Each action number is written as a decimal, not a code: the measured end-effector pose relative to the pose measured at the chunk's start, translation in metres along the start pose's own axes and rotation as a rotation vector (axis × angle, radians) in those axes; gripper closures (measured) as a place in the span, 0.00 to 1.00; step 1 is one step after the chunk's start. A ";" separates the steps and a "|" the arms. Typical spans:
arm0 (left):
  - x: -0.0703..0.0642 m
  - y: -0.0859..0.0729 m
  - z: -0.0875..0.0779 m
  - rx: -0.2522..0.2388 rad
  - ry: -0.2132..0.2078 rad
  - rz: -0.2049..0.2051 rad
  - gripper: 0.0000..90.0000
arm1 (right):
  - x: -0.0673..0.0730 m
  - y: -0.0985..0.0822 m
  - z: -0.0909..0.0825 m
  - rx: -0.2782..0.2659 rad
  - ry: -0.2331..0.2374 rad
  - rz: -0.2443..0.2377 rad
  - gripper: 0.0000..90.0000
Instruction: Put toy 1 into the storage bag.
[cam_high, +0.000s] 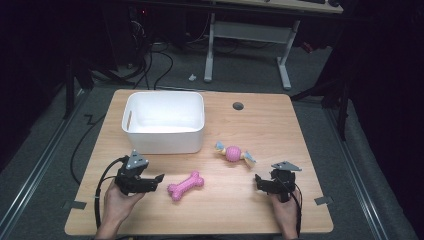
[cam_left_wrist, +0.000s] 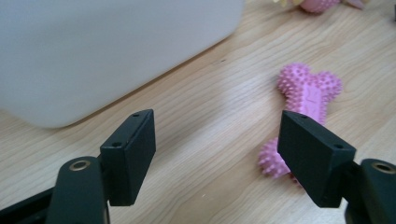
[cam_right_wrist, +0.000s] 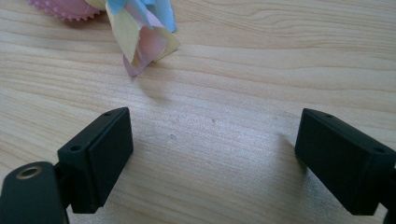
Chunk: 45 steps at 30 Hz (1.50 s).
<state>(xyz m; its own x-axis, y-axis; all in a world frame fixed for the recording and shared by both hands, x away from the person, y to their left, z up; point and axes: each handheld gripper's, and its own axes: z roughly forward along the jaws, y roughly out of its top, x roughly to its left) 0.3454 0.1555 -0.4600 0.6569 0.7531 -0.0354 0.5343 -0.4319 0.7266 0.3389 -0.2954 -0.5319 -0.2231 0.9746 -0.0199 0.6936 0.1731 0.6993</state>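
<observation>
Nearest the person, the left gripper (cam_high: 159, 178) stands with jaws wide apart and empty, aimed at the spiky pink rubber bone-shaped toy (cam_high: 185, 185) lying flat on the light wooden table (cam_high: 235, 220) just ahead of it. The right gripper (cam_high: 258, 180) is likewise spread and holds nothing, its jaws over bare wood, with the frayed pastel end of the pink ball-and-rope toy (cam_high: 234, 153) a little beyond. Farther back sits the white plastic rectangular bin (cam_high: 164, 144), apparently the destination. To pick the bone cleanly, I would bring the left jaws across its narrow waist, not its knobbed ends, then squeeze squarely before lifting.
</observation>
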 end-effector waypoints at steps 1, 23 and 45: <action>-0.002 0.002 0.001 0.004 -0.007 0.007 0.31 | 0.000 0.000 0.000 0.000 0.000 0.001 0.12; -0.046 0.022 0.043 0.119 -0.122 0.115 0.36 | 0.000 0.000 -0.001 -0.006 0.000 -0.002 0.15; -0.062 0.025 0.078 0.250 -0.133 0.186 0.49 | 0.000 0.000 -0.001 -0.007 0.000 0.001 0.15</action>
<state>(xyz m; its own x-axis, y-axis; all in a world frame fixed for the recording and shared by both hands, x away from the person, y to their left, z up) 0.3596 0.0588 -0.4932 0.8102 0.5859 -0.0187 0.5017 -0.6766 0.5389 0.3381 -0.2954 -0.5317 -0.2227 0.9747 -0.0189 0.6891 0.1711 0.7042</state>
